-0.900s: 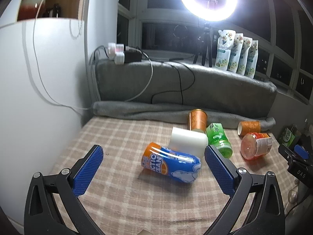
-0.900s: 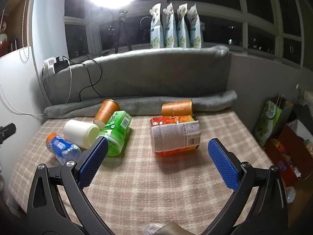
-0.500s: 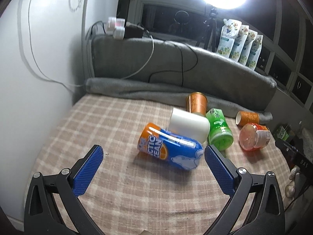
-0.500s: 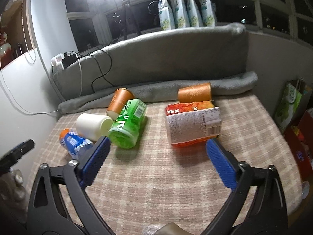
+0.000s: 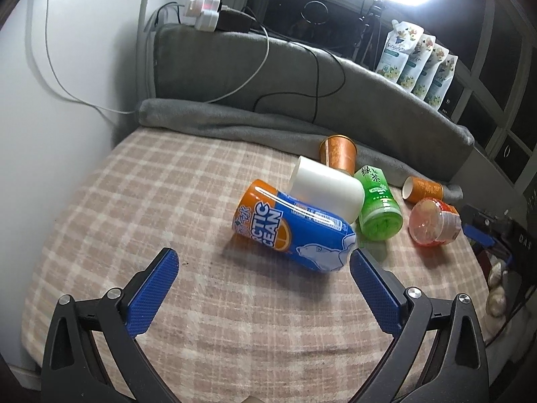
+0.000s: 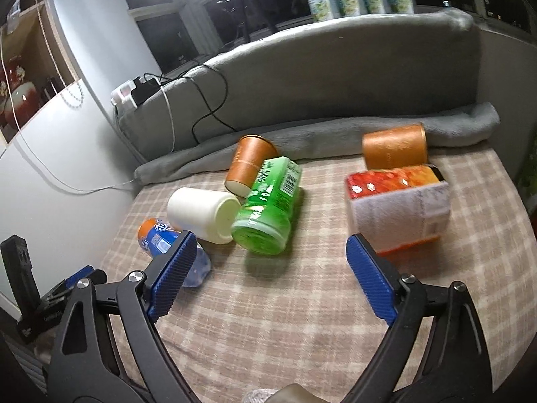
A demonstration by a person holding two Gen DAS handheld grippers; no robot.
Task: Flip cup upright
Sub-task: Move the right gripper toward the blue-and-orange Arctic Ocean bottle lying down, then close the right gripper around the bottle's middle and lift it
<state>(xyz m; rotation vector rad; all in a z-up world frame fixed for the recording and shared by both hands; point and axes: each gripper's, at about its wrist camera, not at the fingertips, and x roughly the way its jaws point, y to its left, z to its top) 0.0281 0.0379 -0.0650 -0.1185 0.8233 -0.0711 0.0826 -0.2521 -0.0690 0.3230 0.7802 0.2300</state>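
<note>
Several cups lie on their sides on the checked cloth. A blue and orange cup (image 5: 295,228) lies just ahead of my open, empty left gripper (image 5: 261,288); it also shows in the right wrist view (image 6: 161,238). Behind it lie a white cup (image 5: 327,193) (image 6: 204,213), a green cup (image 5: 377,206) (image 6: 272,205) and an orange cup (image 5: 339,152) (image 6: 250,163). A second orange cup (image 5: 423,189) (image 6: 394,147) and a red-orange cup (image 5: 433,223) (image 6: 399,206) lie to the right. My right gripper (image 6: 268,282) is open and empty, in front of the green cup.
A grey rolled blanket (image 5: 235,124) and grey cushion (image 6: 335,74) bound the back. Cables and a power strip (image 5: 214,16) sit on the cushion. A white wall (image 5: 50,117) stands on the left. Pouches (image 5: 416,60) line the window sill. The cloth's right edge drops off.
Both grippers have moved forward and tilted down toward the cups. The cups now look larger and closer. No cup has moved. Both grippers stay open.
</note>
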